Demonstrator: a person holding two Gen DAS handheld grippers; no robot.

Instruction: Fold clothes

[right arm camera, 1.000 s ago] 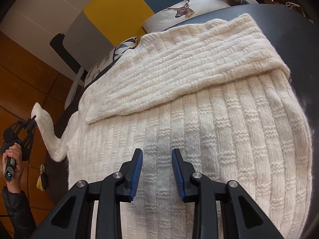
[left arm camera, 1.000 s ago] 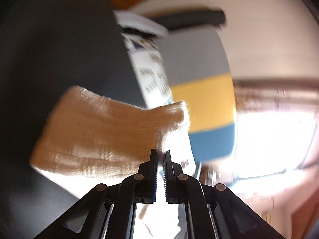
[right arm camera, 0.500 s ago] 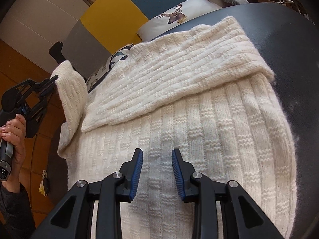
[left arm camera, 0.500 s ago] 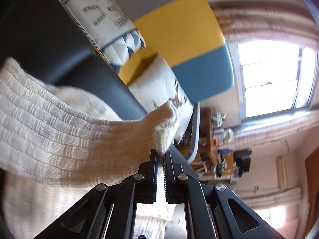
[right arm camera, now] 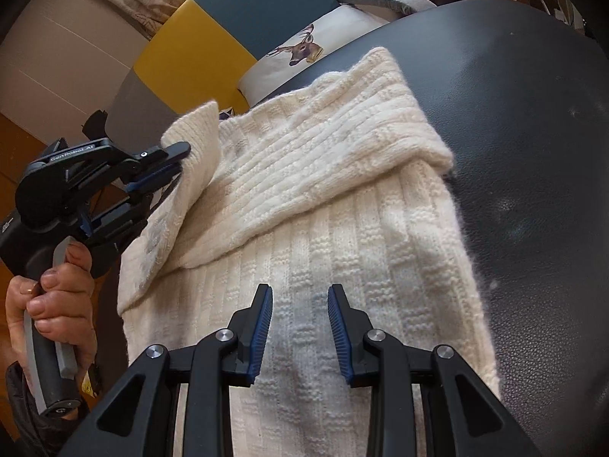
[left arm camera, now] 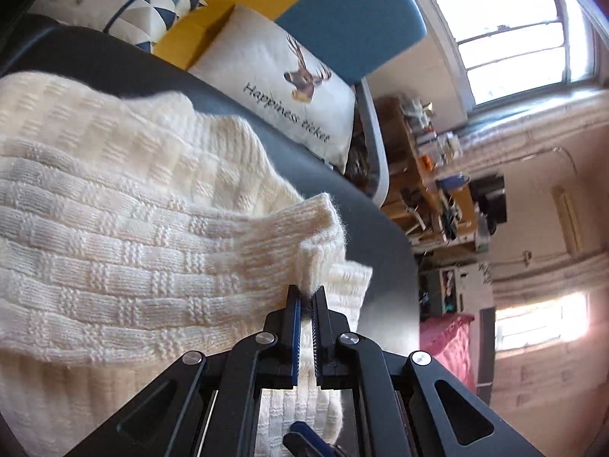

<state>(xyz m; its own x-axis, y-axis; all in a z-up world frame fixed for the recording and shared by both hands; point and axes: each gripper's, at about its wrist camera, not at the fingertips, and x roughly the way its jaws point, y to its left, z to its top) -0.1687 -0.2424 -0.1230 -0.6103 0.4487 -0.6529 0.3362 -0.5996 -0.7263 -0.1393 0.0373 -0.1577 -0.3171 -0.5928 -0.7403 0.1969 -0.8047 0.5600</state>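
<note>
We are finding one sleeve already folded across the sweater. The left gripper, clamped on the second cuff, is holding it at nine o'clock over the body; the right gripper is hovering, jaws apart and empty. The body folds are not yet done.

A cream sweater is showing a knitted basket-weave check, lying on a black table. A white cushion is bearing a brown stag; another cushion is showing blue triangles. The chair is displaying grey, yellow and teal panels.
</note>
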